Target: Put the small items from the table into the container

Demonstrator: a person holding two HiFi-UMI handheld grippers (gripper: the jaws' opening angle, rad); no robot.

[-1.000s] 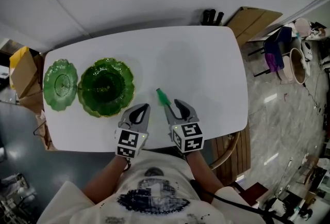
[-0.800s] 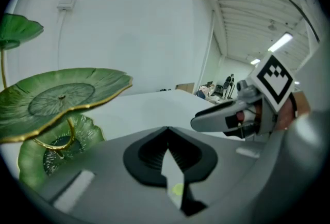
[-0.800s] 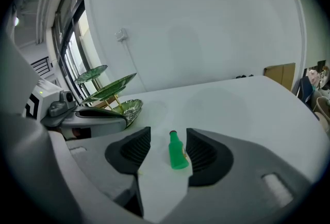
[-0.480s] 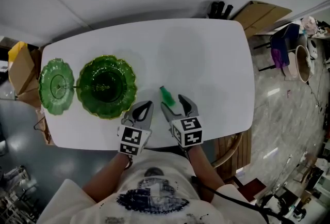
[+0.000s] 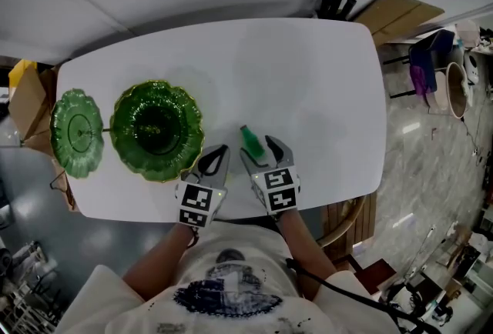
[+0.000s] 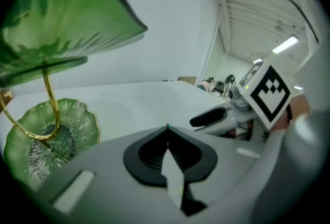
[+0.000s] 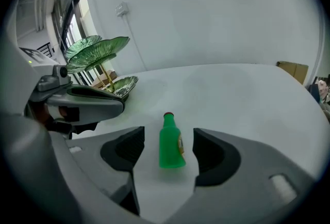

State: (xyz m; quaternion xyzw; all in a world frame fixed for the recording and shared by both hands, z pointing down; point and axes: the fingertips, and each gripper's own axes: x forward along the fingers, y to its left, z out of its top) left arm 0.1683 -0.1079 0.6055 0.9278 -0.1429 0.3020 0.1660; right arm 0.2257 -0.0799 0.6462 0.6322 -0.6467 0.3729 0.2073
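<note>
— Where is the small green bottle (image 5: 250, 141)?

— On the white table (image 5: 308, 78), near its front edge, at about 3 o'clock from the large green dish (image 5: 156, 128). In the head view its cap end points to roughly 11 o'clock. Whether it lies flat or stands, I cannot tell.

— And the right gripper (image 5: 262, 154)?

— Released, with its jaws spread wide. In the right gripper view the bottle (image 7: 171, 141) sits in the gap between the two jaws of the right gripper (image 7: 169, 135), and bare table shows on either side of it, so neither pad touches it.

— The left gripper (image 5: 216, 155)?

— Clenched on nothing. In the left gripper view the tips of the left gripper (image 6: 166, 127) meet with nothing between them. It hangs just beside the right one, at its 9 o'clock, close to the rim of the large dish.

— Anything else on the table?

— A small green dish (image 5: 77, 132) at 9 o'clock from the large one, joined to it by a thin gold stem (image 6: 50, 96).
</note>
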